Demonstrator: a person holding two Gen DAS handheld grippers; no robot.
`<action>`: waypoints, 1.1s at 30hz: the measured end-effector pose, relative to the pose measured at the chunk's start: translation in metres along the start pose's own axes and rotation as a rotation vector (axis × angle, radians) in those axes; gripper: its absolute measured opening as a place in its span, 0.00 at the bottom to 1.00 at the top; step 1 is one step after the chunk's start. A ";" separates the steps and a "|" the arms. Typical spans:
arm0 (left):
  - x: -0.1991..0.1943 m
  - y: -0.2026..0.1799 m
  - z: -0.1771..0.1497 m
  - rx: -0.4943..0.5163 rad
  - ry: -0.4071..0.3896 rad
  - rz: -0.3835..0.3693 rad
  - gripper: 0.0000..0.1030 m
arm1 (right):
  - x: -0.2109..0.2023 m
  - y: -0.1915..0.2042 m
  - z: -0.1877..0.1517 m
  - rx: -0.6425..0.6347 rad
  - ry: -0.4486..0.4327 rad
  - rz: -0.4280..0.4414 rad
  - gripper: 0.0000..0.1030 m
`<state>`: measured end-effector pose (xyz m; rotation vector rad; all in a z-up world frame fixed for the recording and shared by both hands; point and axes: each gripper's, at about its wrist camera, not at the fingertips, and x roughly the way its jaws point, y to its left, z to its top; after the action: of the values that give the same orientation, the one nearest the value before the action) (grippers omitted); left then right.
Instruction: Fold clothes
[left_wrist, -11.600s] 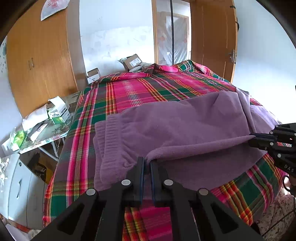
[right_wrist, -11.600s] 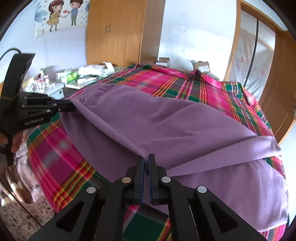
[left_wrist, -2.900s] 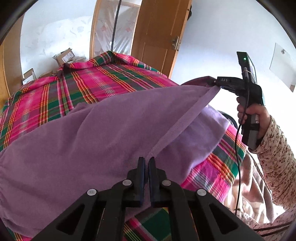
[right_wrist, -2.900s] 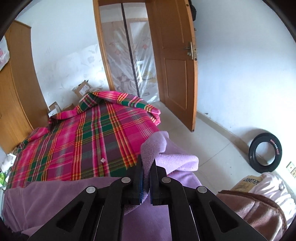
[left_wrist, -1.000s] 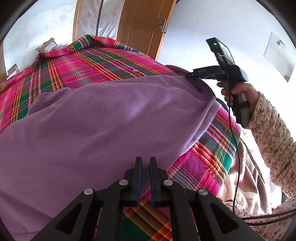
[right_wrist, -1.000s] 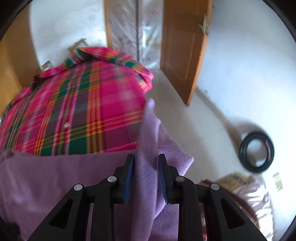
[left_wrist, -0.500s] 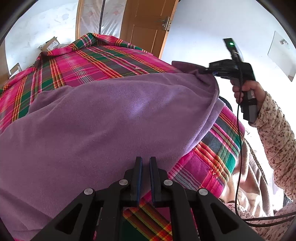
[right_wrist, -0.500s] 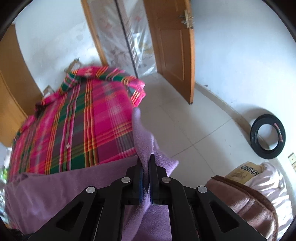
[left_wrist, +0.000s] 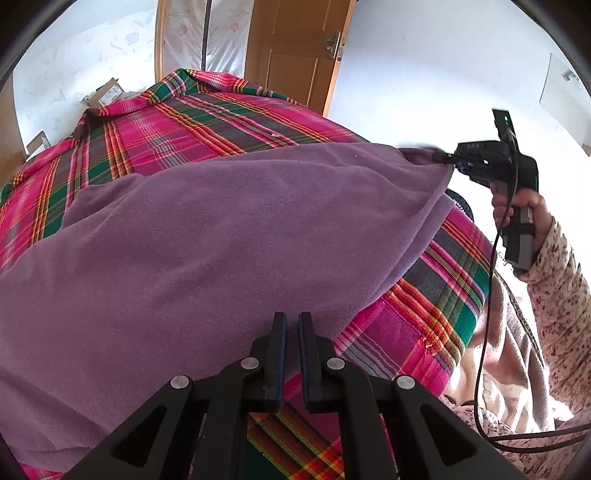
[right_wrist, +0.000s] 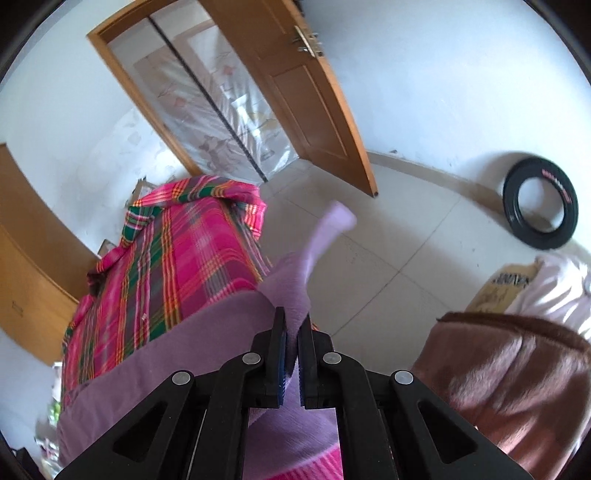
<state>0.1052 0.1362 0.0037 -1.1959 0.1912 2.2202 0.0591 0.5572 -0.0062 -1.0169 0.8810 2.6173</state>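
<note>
Purple garment (left_wrist: 229, 236) lies spread over the plaid bed (left_wrist: 166, 125), reaching its near edge. Right gripper (right_wrist: 291, 325) is clamped on a lifted corner; left gripper (left_wrist: 291, 325) sits nearly closed at the hem, grip unclear.

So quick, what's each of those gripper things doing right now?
Left gripper: closed, resting at the edge of the purple garment; whether it pinches cloth cannot be told.
Right gripper: closed on a corner of the purple garment.
</note>
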 end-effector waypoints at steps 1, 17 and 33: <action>0.000 0.000 0.000 0.000 0.000 0.001 0.06 | 0.001 -0.005 -0.003 0.021 0.003 0.008 0.05; -0.001 -0.004 -0.003 -0.013 0.001 0.006 0.02 | -0.010 -0.039 -0.021 0.231 -0.041 0.093 0.04; -0.004 -0.008 -0.005 -0.013 -0.004 -0.026 0.00 | -0.007 -0.045 -0.018 0.244 -0.006 0.049 0.04</action>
<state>0.1151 0.1393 0.0049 -1.1940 0.1590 2.2042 0.0911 0.5825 -0.0330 -0.9330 1.2024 2.4707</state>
